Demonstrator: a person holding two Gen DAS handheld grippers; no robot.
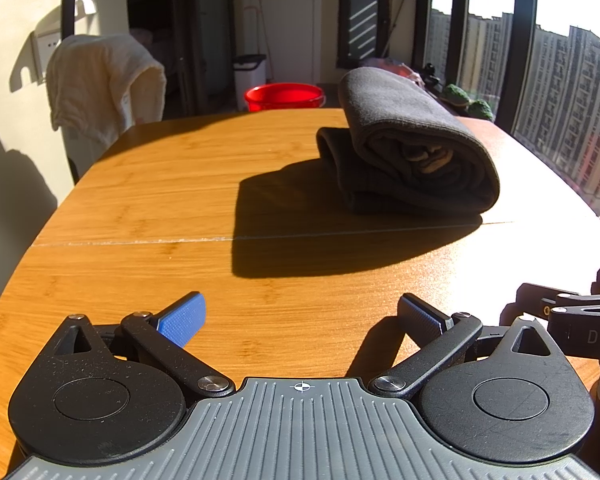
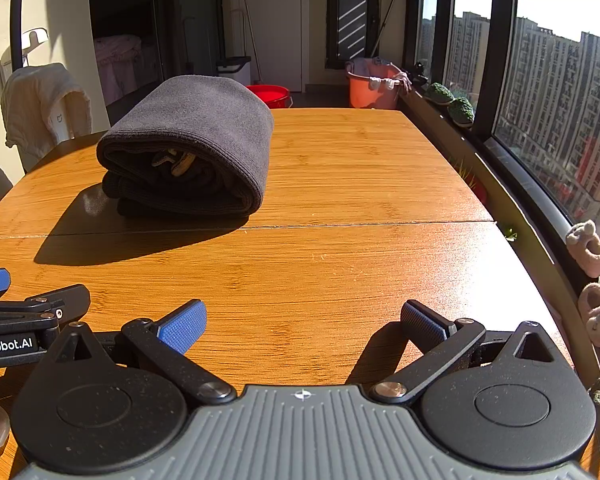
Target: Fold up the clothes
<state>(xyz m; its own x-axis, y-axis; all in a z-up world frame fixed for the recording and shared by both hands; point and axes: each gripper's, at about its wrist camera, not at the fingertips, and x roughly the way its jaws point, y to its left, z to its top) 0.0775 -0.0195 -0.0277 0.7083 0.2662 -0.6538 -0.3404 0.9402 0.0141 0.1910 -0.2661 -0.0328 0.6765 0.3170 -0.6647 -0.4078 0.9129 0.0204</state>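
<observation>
Dark grey garment (image 1: 408, 144), folded into a thick bundle, lies on the wooden bench (image 1: 180, 200). Left wrist view: bundle sits upper right of centre of the frame; right wrist view: same bundle (image 2: 188, 148) sits upper left of centre. Open end of the fold faces the cameras; a bit of pale fabric or print shows among the inner layers. Bundle casts a hard shadow to the left and toward the lower part of the frame, across a seam in the bench top.

Left gripper (image 1: 300, 316): jaws spread wide, nothing between them, bare bench wood showing in the gap. Blue pad (image 1: 184, 318) on the left finger is sunlit, the right one is in shade. Gripper held low and roughly level over the near part of the bench, pointing toward the garment, well apart from it.

Right gripper (image 2: 302, 322): jaws likewise wide apart, holding nothing. Same low, level pose over the near bench, aimed at open wood to the right of the bundle, well apart from it.

The two grippers are side by side: part of the right one enters the lower right edge of the left view, and the left one shows at the lower left edge of the right view. Cannot tell whether either touches the bench.

Background: red basin (image 1: 284, 96) beyond the far bench edge, a pale cloth (image 1: 100, 80) draped at upper left, an orange tub (image 2: 374, 88) near the window (image 2: 560, 100) at the right.
</observation>
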